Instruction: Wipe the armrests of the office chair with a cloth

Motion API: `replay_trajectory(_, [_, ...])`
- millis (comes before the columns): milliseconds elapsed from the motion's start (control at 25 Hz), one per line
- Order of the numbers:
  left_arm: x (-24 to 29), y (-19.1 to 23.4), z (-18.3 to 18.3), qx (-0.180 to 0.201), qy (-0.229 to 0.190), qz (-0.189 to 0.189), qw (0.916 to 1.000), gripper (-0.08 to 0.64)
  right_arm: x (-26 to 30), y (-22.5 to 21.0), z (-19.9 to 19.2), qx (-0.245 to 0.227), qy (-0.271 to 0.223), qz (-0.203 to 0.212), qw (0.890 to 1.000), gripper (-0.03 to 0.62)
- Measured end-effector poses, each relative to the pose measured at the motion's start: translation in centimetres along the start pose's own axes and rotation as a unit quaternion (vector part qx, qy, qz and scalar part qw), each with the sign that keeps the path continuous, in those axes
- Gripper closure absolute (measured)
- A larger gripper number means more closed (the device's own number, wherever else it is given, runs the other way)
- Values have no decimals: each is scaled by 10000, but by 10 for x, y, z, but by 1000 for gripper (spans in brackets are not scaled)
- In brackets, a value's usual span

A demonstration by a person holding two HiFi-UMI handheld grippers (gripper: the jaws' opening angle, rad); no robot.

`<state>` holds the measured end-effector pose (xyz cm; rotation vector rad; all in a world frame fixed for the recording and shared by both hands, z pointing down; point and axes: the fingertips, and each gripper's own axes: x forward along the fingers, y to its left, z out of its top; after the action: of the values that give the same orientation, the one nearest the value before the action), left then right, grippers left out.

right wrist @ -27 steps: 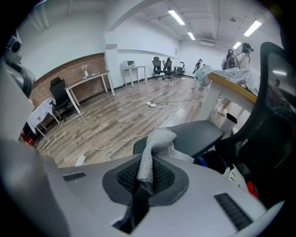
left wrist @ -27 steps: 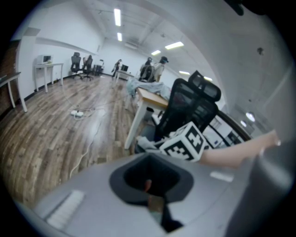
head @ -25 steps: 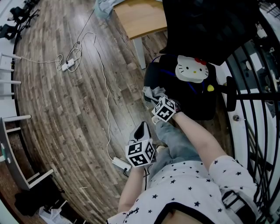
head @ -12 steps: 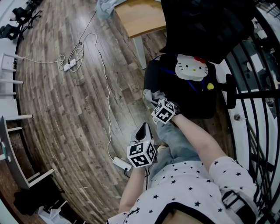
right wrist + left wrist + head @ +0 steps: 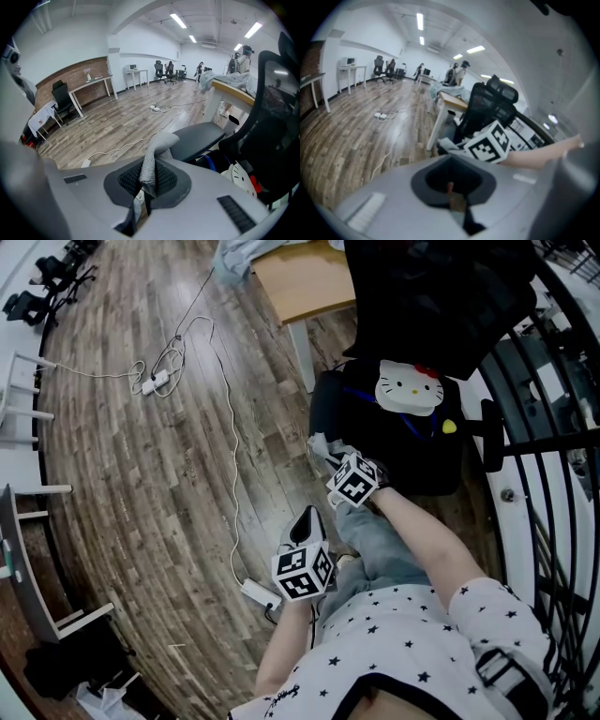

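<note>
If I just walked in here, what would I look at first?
Probably the white cat face with a red bow, lying on the seat of the black office chair. Next comes the grey cloth pinched in the right gripper, close to the chair's dark armrest. A long white cable also snakes across the wooden floor.

White star-print shirt [image 5: 412, 643], pale denim trousers [image 5: 375, 540], black-and-white marker cubes [image 5: 302, 570] [image 5: 354, 480]
</note>
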<state>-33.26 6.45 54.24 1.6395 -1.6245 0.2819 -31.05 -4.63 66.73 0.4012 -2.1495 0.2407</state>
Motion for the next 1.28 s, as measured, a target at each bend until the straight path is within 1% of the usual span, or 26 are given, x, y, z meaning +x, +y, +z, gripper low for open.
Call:
replay_trajectory(160, [-9, -2, 0, -18, -81, 23, 10000, 557, -18, 7, 6, 64, -200, -42, 9998, 566])
replay_trajectory(400, [-28, -2, -2, -38, -226, 61, 9997, 557, -57, 25, 17, -27, -593, -129, 9982, 566])
replay_trajectory(680, [-47, -5, -3, -86, -464, 118, 9988, 557, -117, 44, 25, 84, -1183, -257, 9926, 566])
replay_trajectory(920, [-68, -13, -8, -73, -653, 161, 9977, 557, -161, 61, 21, 184, -1541, -348, 9873, 566])
replay_trajectory(1120, [-89, -19, -15, -39, -760, 188, 9969, 557, -199, 86, 28, 298, -1922, -312, 9804, 566])
replay_trajectory(1280, [-105, -24, -18, -45, -880, 212, 9959, 557, -223, 106, 25, 367, -2115, -150, 9766, 566])
